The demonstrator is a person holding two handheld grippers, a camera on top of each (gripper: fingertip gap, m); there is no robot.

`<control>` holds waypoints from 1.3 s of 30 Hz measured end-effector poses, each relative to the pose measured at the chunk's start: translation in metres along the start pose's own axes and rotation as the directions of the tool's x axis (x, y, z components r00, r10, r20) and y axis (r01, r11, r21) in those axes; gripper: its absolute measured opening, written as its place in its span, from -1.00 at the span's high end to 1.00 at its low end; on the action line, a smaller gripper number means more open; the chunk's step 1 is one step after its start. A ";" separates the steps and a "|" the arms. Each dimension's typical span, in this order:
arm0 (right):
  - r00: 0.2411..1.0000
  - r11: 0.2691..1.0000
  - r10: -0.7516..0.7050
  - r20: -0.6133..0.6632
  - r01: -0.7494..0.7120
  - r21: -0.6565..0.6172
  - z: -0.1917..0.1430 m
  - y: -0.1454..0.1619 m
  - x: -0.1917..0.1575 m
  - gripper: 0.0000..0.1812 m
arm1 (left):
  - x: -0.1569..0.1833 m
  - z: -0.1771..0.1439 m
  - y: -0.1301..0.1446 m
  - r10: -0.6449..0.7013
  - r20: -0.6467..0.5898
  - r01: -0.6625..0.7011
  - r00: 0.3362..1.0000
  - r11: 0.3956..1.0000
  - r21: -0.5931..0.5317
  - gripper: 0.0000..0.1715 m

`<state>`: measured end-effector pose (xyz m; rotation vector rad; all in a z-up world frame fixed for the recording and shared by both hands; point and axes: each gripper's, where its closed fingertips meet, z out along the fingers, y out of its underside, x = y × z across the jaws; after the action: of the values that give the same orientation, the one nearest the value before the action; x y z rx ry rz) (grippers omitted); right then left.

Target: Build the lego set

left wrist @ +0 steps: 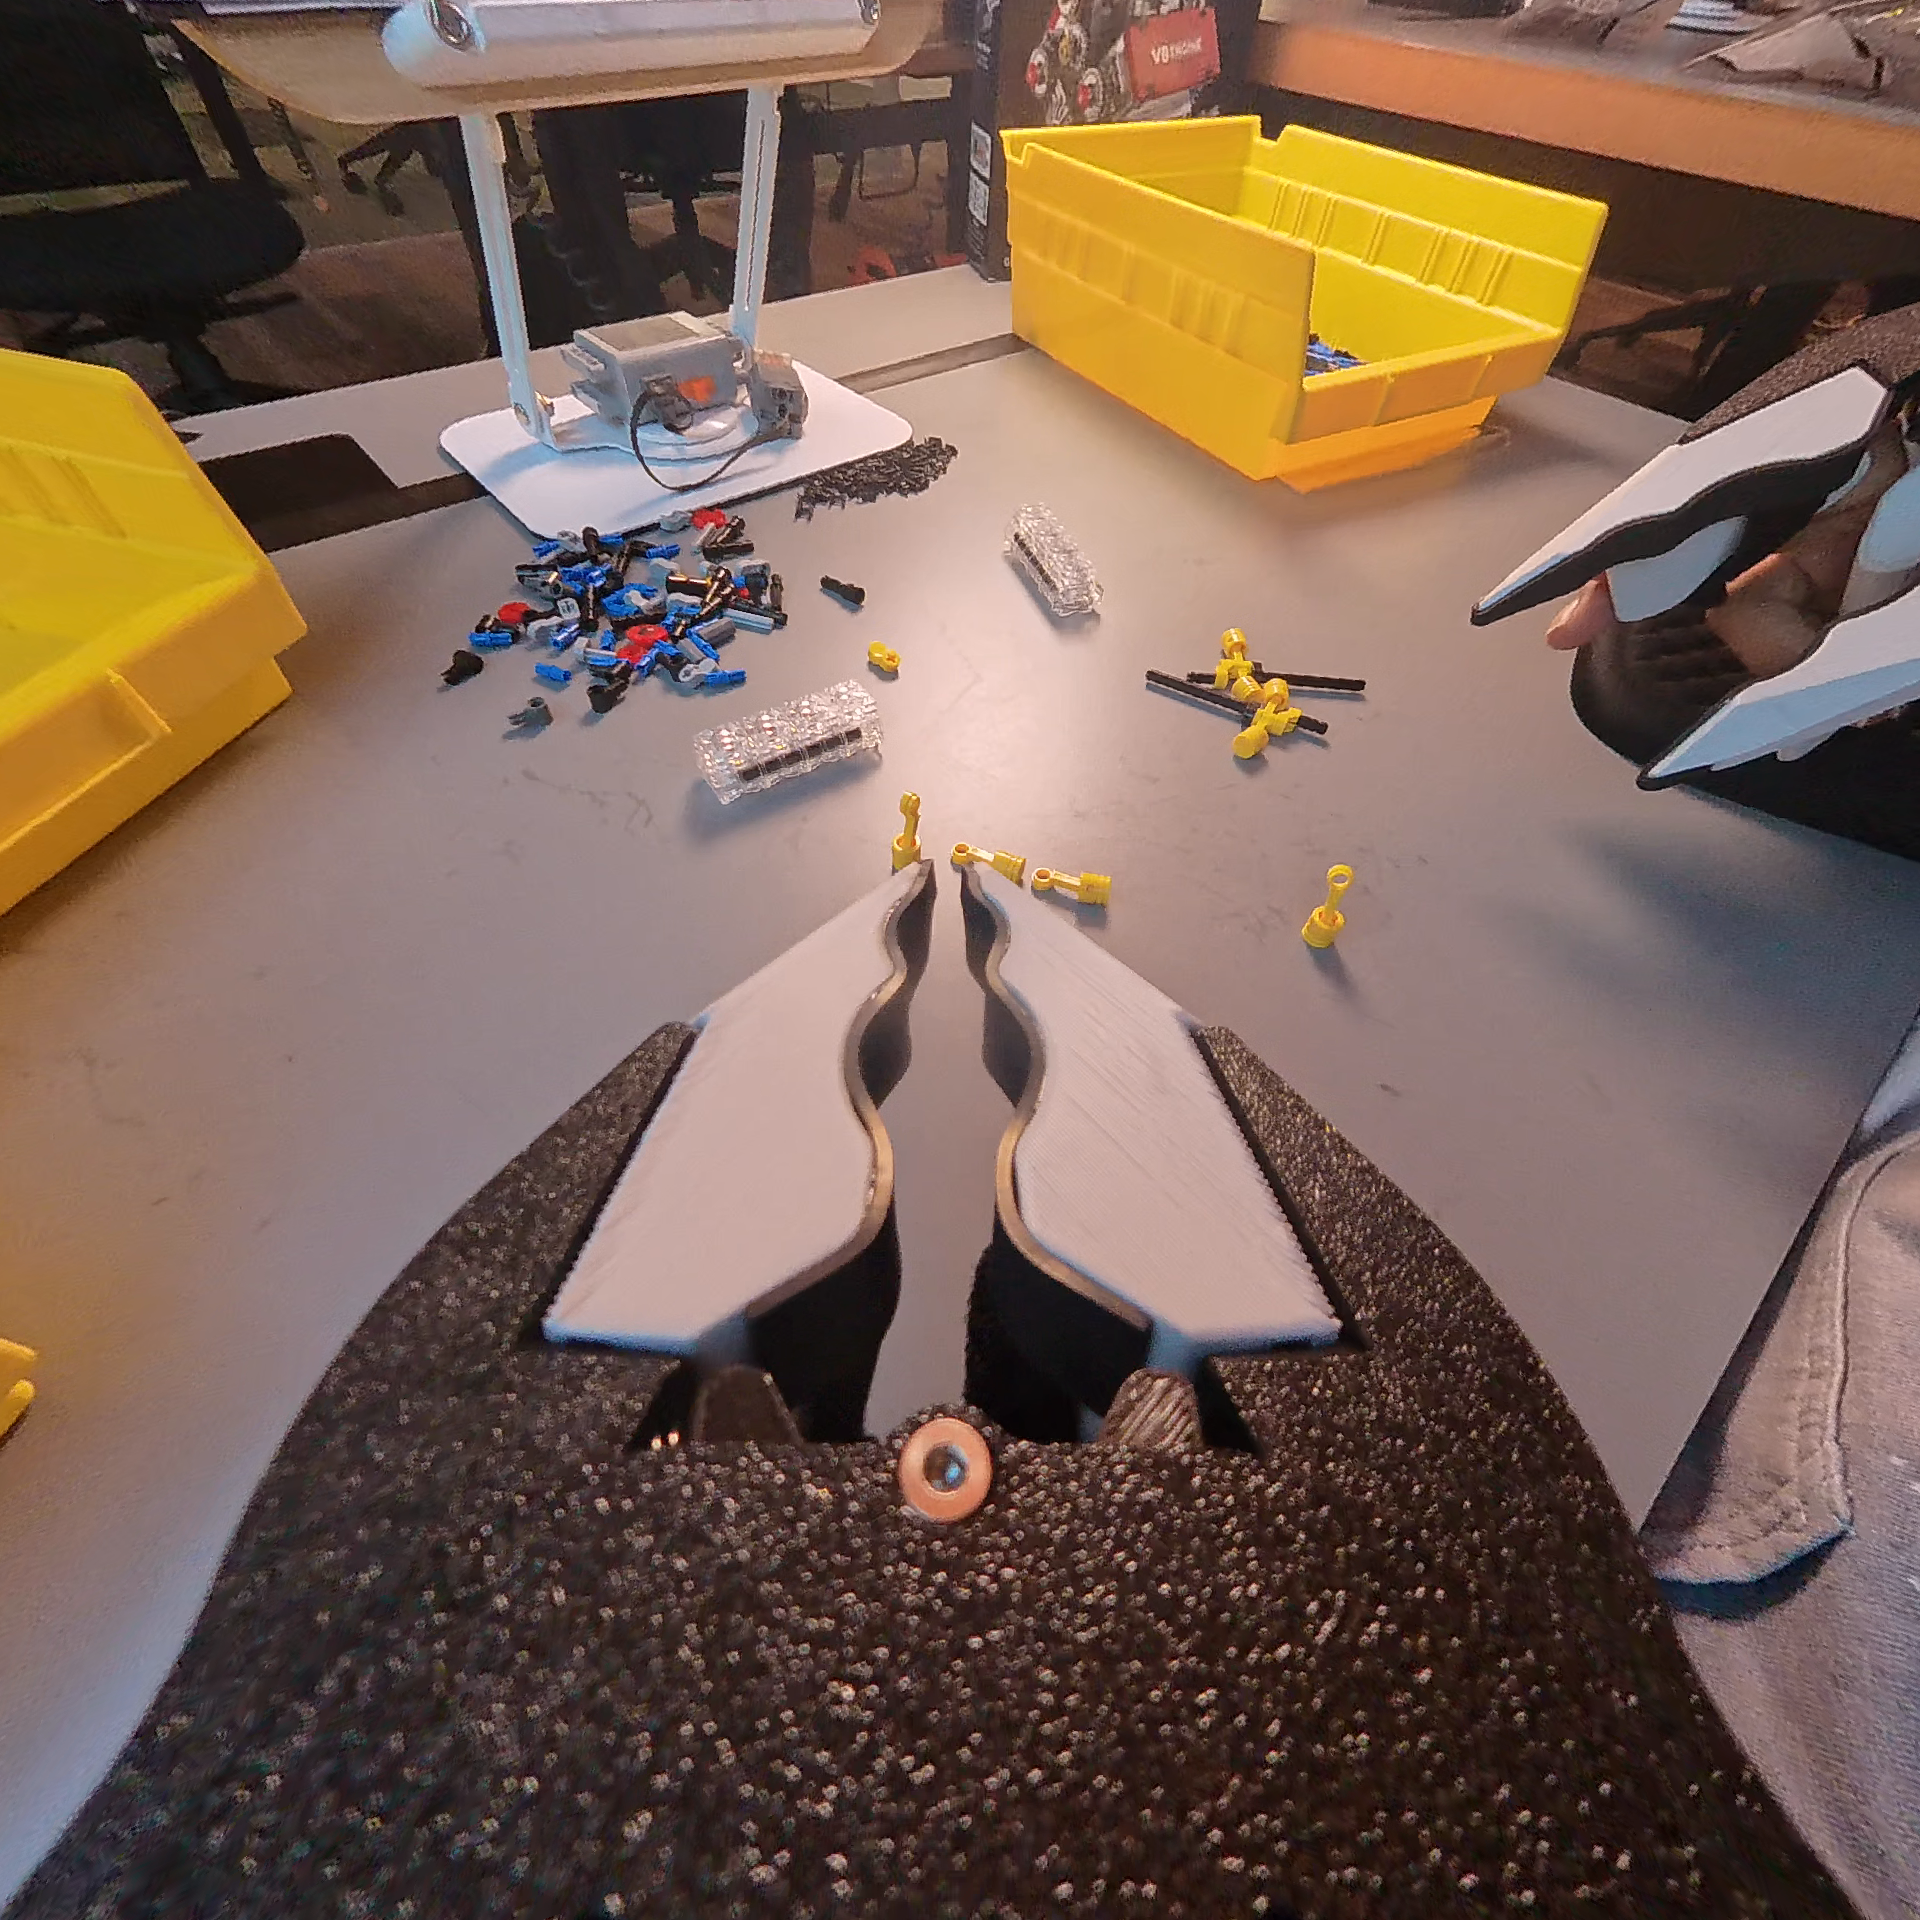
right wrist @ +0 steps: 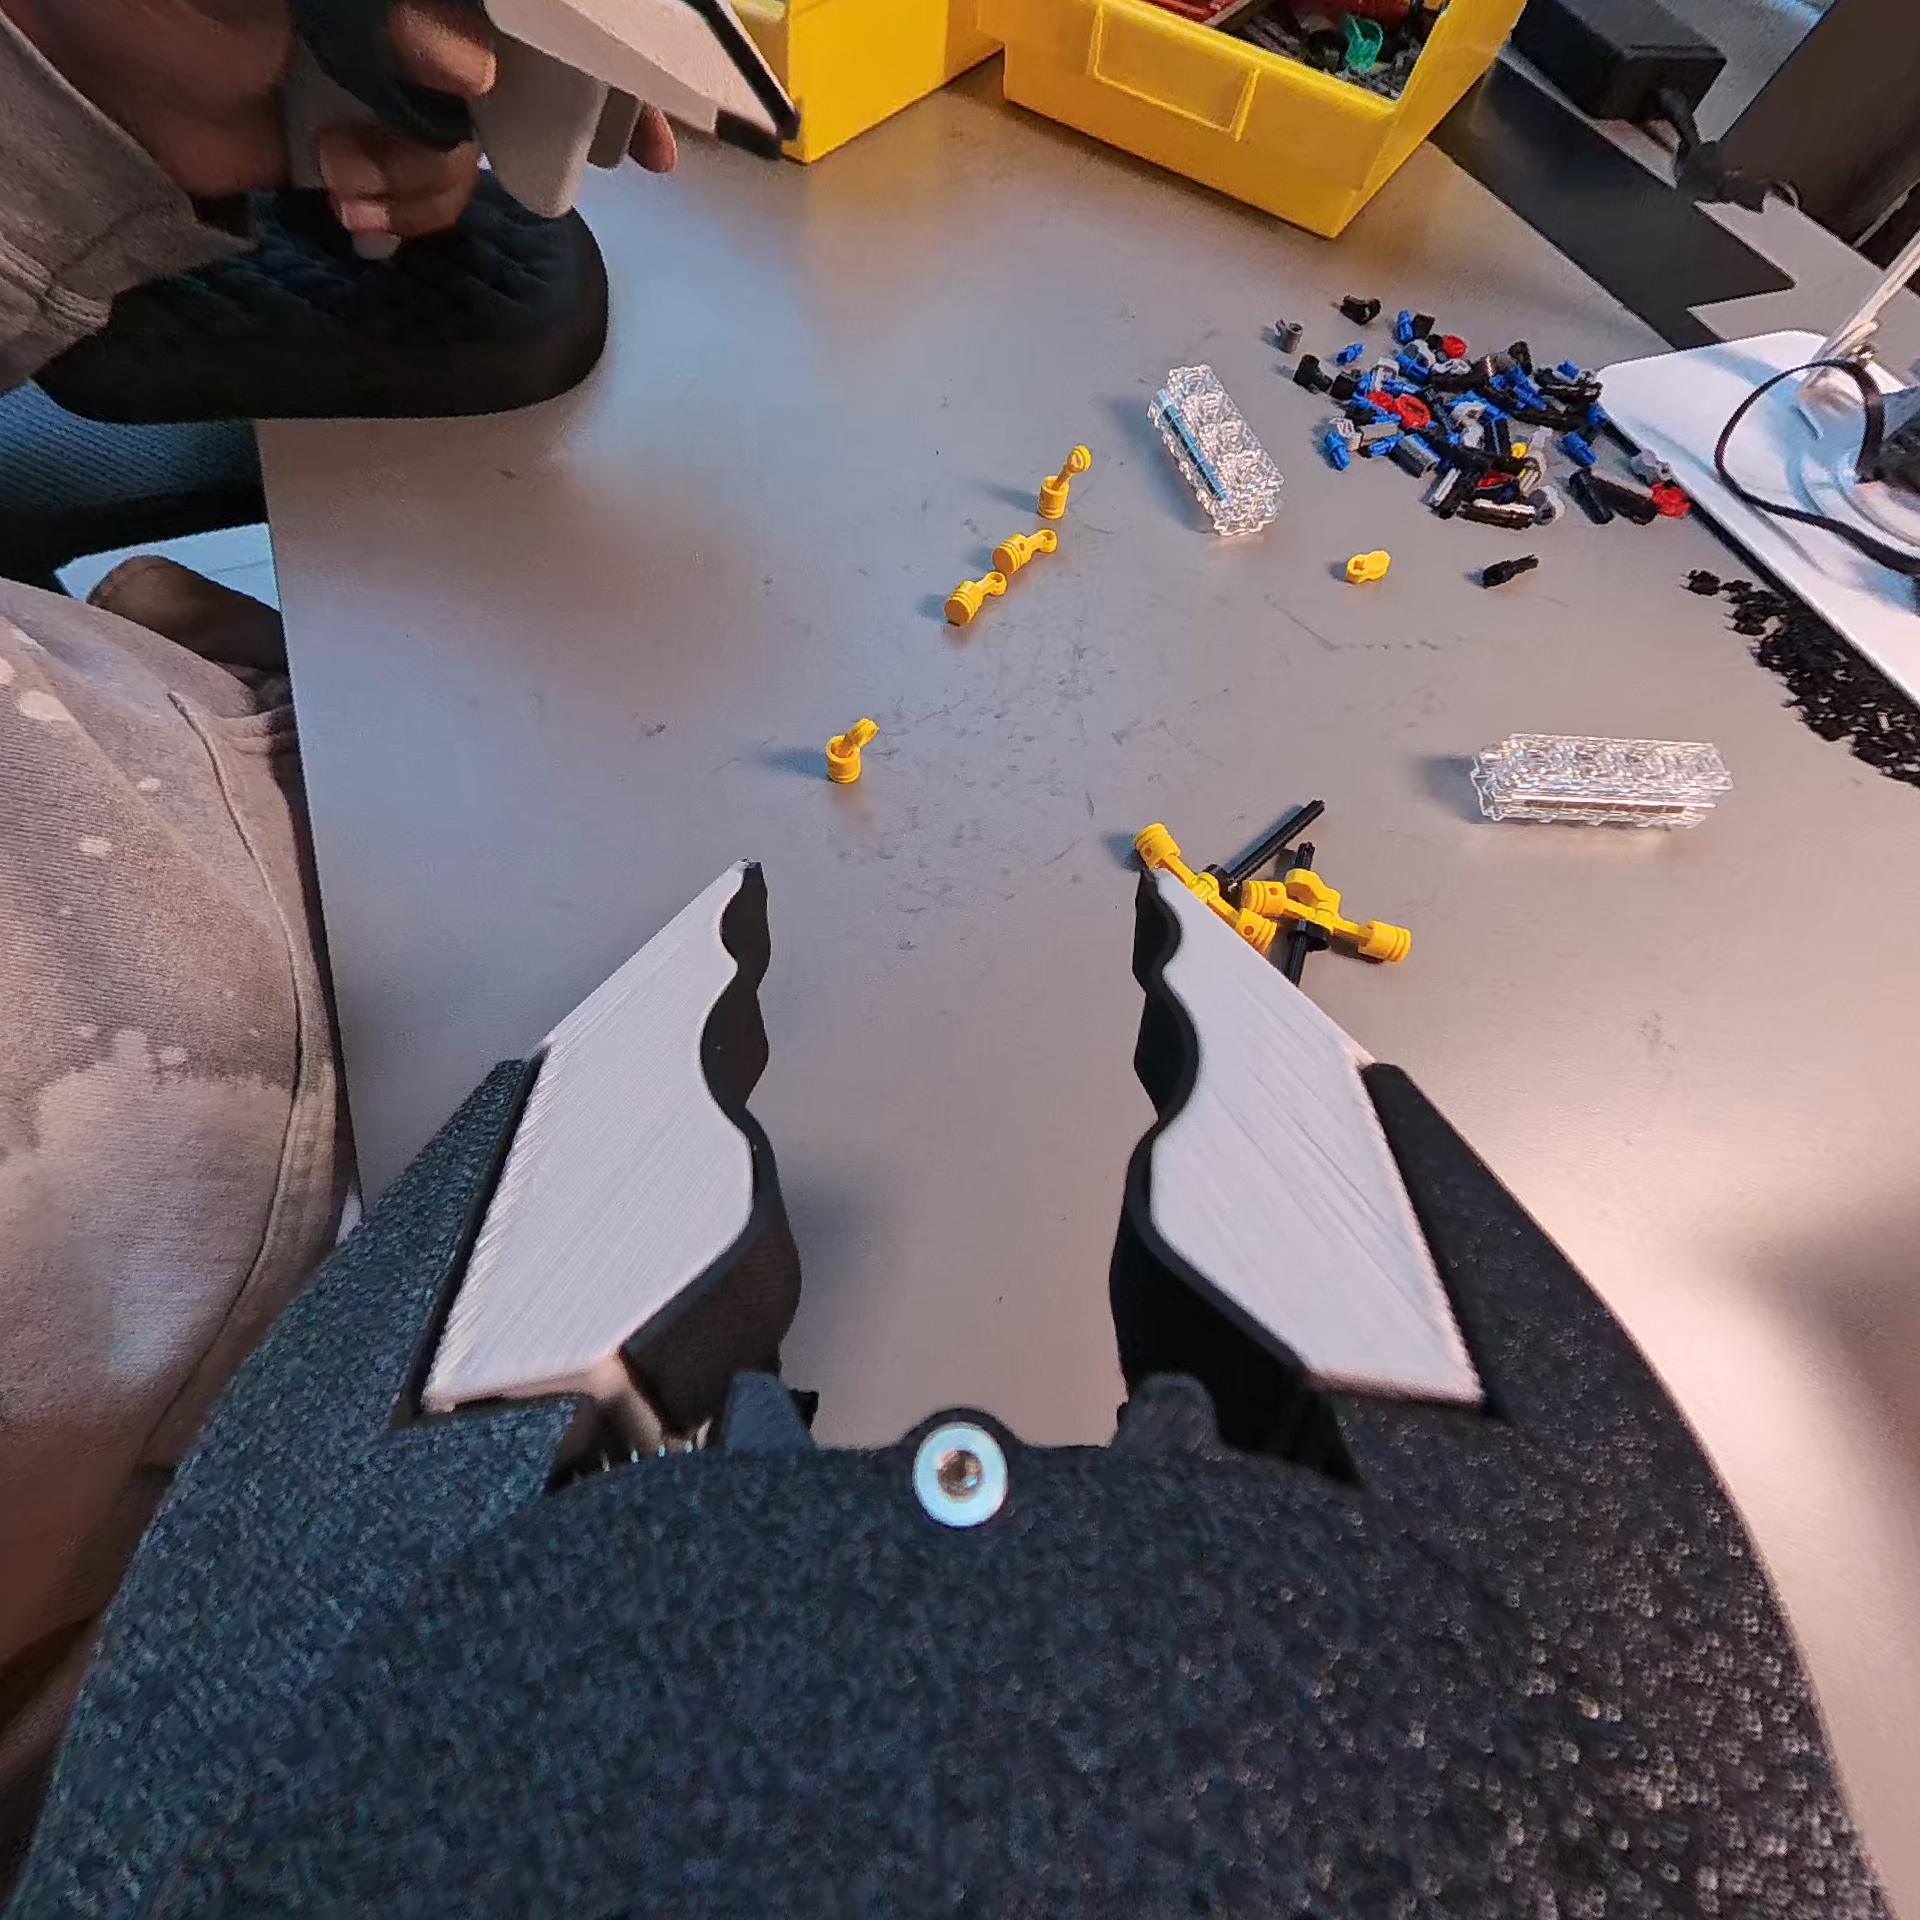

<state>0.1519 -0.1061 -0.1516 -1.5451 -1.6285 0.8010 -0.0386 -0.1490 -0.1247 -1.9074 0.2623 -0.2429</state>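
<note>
The grey table (left wrist: 312, 1039) carries everything, and it is the largest thing here. On its far side stands a yellow bin (left wrist: 1288, 301), and a second yellow bin (left wrist: 94, 623) sits at the left edge. Between them, a white stand base (left wrist: 862, 426) holds a grey motor block (left wrist: 665, 374) with a black cable. The left gripper (left wrist: 947, 881) hangs low over the table with its tips almost touching, only a thin gap between them, and nothing is held there. The right gripper (right wrist: 951, 883) is spread wide and empty; its right tip is just beside a cluster of yellow pieces on black axles (right wrist: 1288, 904). The lego parts lie loose on the table. A pile of blue, black, red and grey connectors (left wrist: 623, 613) lies in front of the white base, with a strip of tiny black pins (left wrist: 883, 473) near it. Two clear blocks lie apart: one clear block (left wrist: 787, 753) near the middle, another clear block (left wrist: 1052, 561) farther back. Four small yellow pistons are scattered near the left tips: one upright piston (left wrist: 906, 831), two lying pistons (left wrist: 992, 858) side by side, and one standing alone piston (left wrist: 1328, 906) to the right.
</note>
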 end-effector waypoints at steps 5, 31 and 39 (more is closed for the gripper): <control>1.000 1.000 -0.005 0.002 0.005 -0.003 0.001 0.000 -0.001 0.23 | -0.002 0.000 0.002 0.039 0.025 -0.039 0.999 0.999 -0.007 1.00; 1.000 1.000 -0.001 0.017 0.001 -0.024 0.003 0.004 -0.003 0.22 | 0.000 0.011 0.024 0.083 0.031 -0.078 0.996 0.987 -0.143 0.50; 1.000 1.000 -0.009 0.014 0.009 -0.027 0.005 0.002 0.001 0.26 | 0.005 0.018 0.020 0.095 -0.038 -0.100 0.995 0.981 -0.165 0.52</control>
<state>0.1485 -0.1043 -0.1558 -1.5530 -1.6610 0.7898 -0.0301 -0.1406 -0.1497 -2.0509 0.4068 -0.1888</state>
